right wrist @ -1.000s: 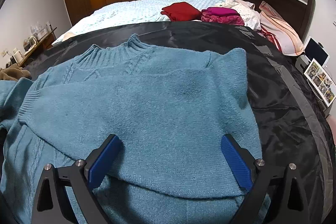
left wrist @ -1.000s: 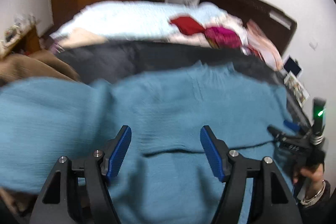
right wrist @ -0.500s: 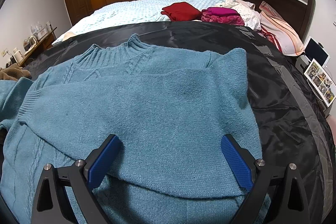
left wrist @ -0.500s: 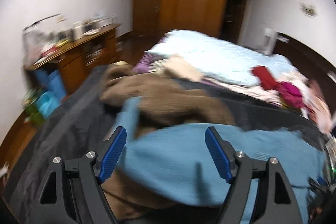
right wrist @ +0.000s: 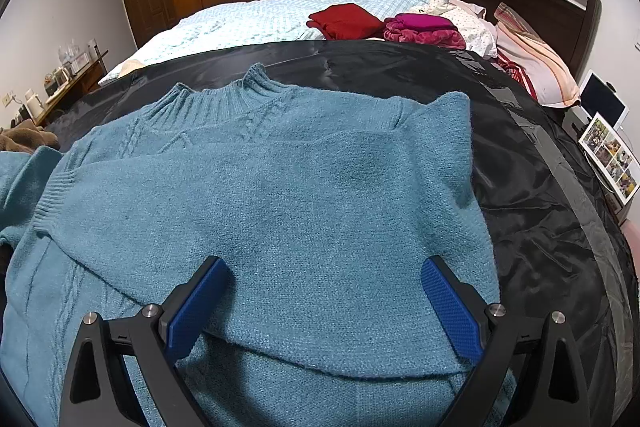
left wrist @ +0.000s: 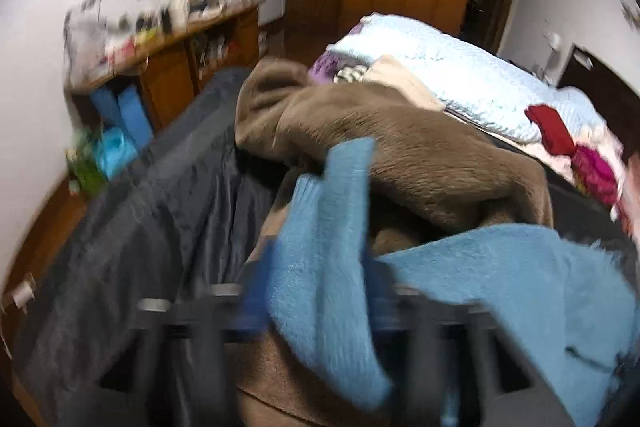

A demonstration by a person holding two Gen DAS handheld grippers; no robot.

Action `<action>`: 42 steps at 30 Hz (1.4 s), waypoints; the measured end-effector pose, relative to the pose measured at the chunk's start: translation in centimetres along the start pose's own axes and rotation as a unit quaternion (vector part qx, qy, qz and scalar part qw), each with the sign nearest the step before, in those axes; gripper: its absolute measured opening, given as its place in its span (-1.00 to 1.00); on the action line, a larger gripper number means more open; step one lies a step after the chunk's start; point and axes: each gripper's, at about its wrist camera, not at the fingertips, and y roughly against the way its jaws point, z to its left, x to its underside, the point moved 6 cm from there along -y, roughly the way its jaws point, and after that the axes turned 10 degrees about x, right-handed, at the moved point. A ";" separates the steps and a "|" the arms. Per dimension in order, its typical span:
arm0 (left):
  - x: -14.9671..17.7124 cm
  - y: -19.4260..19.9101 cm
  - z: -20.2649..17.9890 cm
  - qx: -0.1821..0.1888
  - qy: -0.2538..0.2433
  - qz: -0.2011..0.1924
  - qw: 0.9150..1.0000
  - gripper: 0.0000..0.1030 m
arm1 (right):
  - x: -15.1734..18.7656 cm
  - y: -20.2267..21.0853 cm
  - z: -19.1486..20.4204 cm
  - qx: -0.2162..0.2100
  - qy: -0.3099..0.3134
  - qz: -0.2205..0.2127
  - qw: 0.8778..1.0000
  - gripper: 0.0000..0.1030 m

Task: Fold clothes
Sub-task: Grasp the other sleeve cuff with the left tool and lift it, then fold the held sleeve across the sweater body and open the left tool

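Note:
A teal knit sweater [right wrist: 288,195] lies flat on a black sheet [right wrist: 532,219], its right sleeve folded across the chest. My right gripper [right wrist: 324,295] is open and empty just above the folded sleeve. In the blurred left wrist view, the sweater's left sleeve [left wrist: 332,247] rises between the blue pads of my left gripper [left wrist: 320,307], which look closed on it. The rest of the sweater [left wrist: 520,287] spreads to the right.
A brown garment [left wrist: 400,155] is heaped beyond the sleeve. Red [right wrist: 344,21] and magenta [right wrist: 424,29] folded clothes sit on the light blue bedspread [right wrist: 248,23]. A wooden shelf unit [left wrist: 168,55] stands at the left wall. A photo frame [right wrist: 608,155] stands at the right.
My left gripper has swung left from over the sweater's body to the left sleeve and closed on it, lifting it. The right gripper has not moved.

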 end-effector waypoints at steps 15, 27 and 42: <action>-3.9 11.0 -5.3 0.106 0.028 -0.166 0.980 -0.86 | 0.0 0.0 0.1 0.005 0.002 0.000 1.000 0.93; -2.3 13.8 -24.8 0.253 -0.091 -0.150 0.951 -0.86 | 0.0 0.1 0.0 0.006 -0.001 -0.001 1.000 0.93; 10.9 5.1 -45.0 0.360 -0.254 0.041 0.897 -0.85 | -0.3 0.8 -1.7 -0.052 -0.081 -0.003 0.995 0.94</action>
